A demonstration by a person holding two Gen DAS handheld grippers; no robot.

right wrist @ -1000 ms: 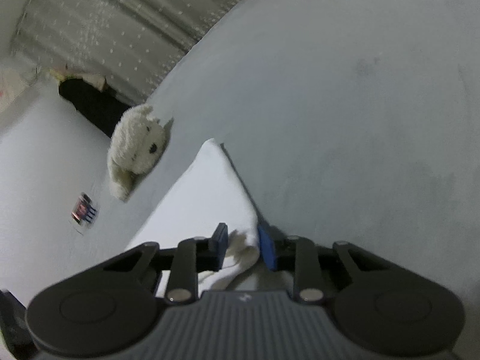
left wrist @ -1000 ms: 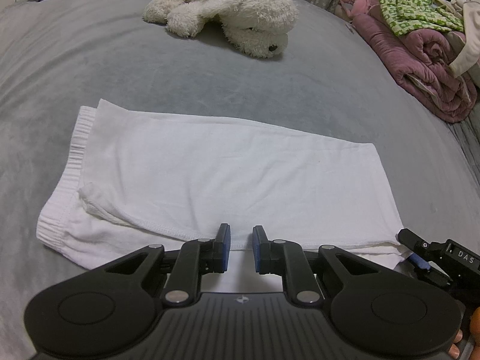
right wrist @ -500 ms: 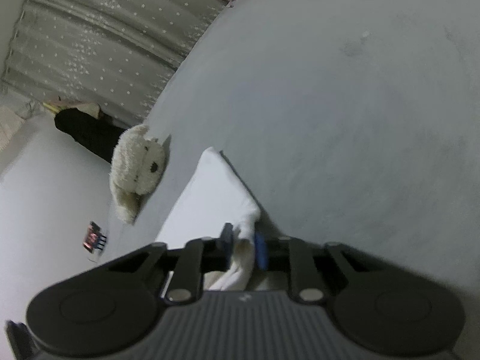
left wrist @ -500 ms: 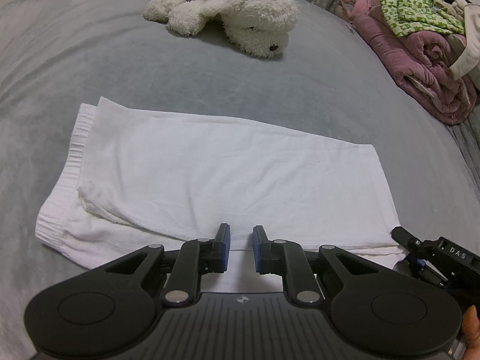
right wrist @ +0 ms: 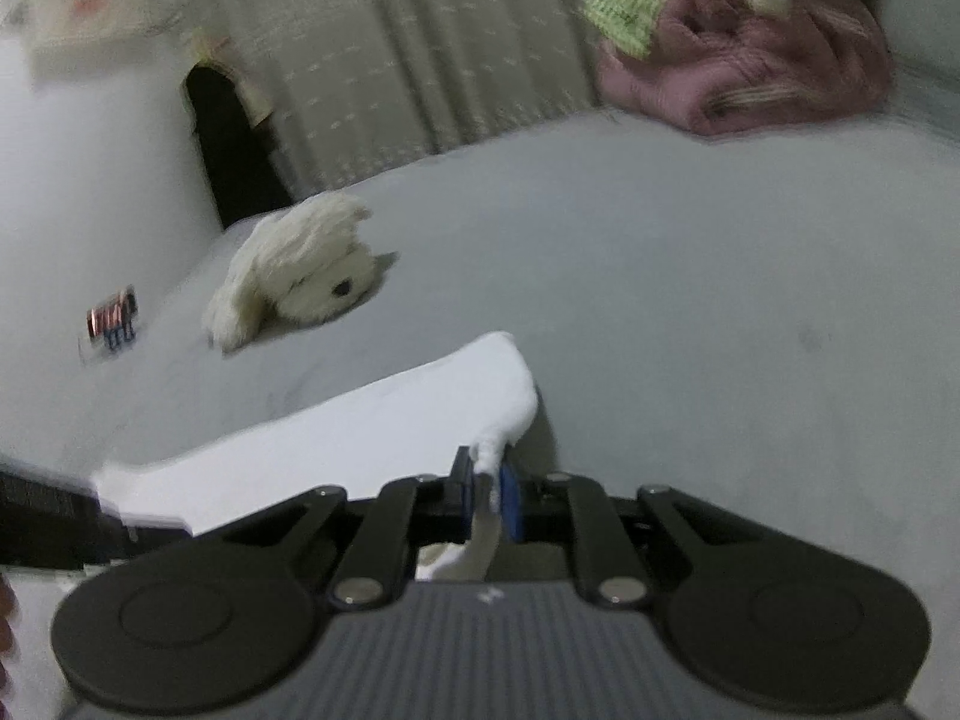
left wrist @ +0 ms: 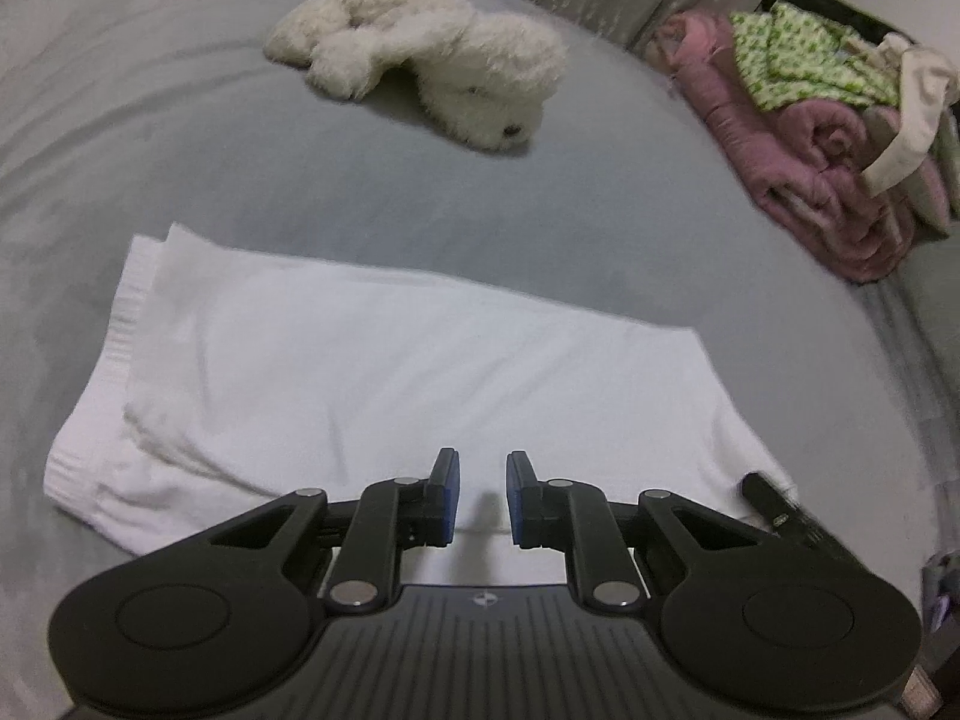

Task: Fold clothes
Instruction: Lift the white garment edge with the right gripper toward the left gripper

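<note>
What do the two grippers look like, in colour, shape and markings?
Both look alike. The left gripper has a black ribbed body with a small pale logo, two round black discs at the sides, black link arms with silver rivets, and blue pads on its fingers. The right gripper shows the same build and blue pads. No cables or sleeves show.

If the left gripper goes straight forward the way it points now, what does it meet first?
Probably the white garment: the open left gripper points low over its near edge, nothing between. Past it lies bare grey bed, then the plush dog. Its height above the cloth is unclear.
</note>
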